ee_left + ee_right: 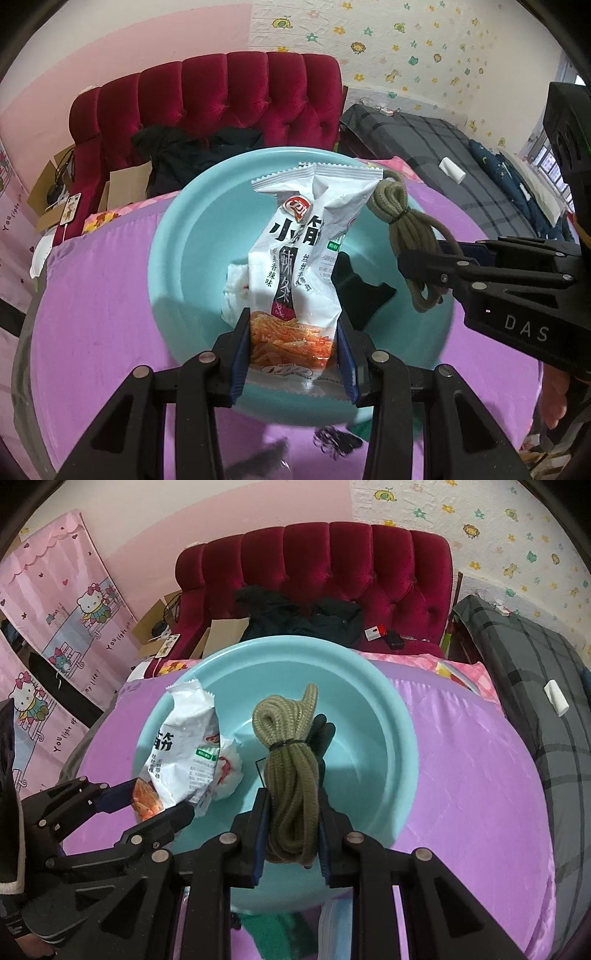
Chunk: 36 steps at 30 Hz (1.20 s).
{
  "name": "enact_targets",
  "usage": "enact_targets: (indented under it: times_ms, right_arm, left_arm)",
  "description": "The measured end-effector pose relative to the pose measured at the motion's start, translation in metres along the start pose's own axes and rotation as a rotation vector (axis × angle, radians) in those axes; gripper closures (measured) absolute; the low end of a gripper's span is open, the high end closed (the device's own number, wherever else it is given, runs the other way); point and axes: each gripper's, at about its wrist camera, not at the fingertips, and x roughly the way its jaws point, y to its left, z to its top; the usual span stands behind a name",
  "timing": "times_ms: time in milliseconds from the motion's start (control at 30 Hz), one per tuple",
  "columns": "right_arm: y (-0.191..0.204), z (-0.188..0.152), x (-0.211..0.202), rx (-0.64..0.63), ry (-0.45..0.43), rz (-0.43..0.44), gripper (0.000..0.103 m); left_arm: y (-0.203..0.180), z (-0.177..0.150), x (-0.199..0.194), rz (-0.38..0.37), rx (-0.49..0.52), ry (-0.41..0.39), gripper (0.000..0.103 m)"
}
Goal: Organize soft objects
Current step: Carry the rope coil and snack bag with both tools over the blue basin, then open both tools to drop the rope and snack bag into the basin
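Both grippers are hovering loaded over the basin: left gripper pinching the snack bag at frame centre, right gripper clamping the cord bundle. Lowering each well inside the rim before releasing looks wise, so nothing spills.

Desk — round-edged, covered in shiny purple cloth. A light blue basin sits directly on the cloth, mid-surface. At the far edge, a pink patterned cloth shows from under the purple. Near edge, below the basin: a black tangled item, a green item and a pale one — blurred, not identifiable.
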Motion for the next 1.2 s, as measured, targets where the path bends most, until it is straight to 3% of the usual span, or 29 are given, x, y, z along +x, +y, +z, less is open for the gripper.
enact_targets:
  times_ms: [533,933,1000,1067,1100,1133,1167,1200]
  right_arm:
    - [-0.012,0.022,0.064,0.033,0.045,-0.025,0.078]
    - [-0.017,0.022,0.073,0.063,0.046,-0.036,0.075]
    - [-0.017,0.022,0.072,0.07,0.039,-0.037,0.068]
    - [-0.017,0.022,0.066,0.079,0.027,-0.037,0.049]
    - [-0.017,0.023,0.064,0.081,0.019,-0.036,0.045]
    - [-0.016,0.024,0.058,0.078,0.002,-0.043,0.034]
    - [-0.016,0.026,0.056,0.074,-0.004,-0.048,0.019]
    - [-0.016,0.027,0.053,0.07,-0.01,-0.054,0.012]
  left_arm:
    - [0.004,0.008,0.06,0.014,0.005,0.067,0.058]
    - [0.001,0.009,0.064,0.025,0.004,0.072,0.057]
    - [0.001,0.01,0.063,0.033,0.003,0.07,0.056]
    - [-0.001,0.011,0.059,0.052,0.002,0.06,0.049]
    - [-0.003,0.011,0.056,0.061,0.001,0.051,0.034]
    - [-0.004,0.012,0.053,0.066,-0.004,0.038,0.014]
    - [-0.003,0.012,0.05,0.07,-0.009,0.027,0.007]
    - [-0.004,0.012,0.047,0.077,-0.012,0.013,0.0]
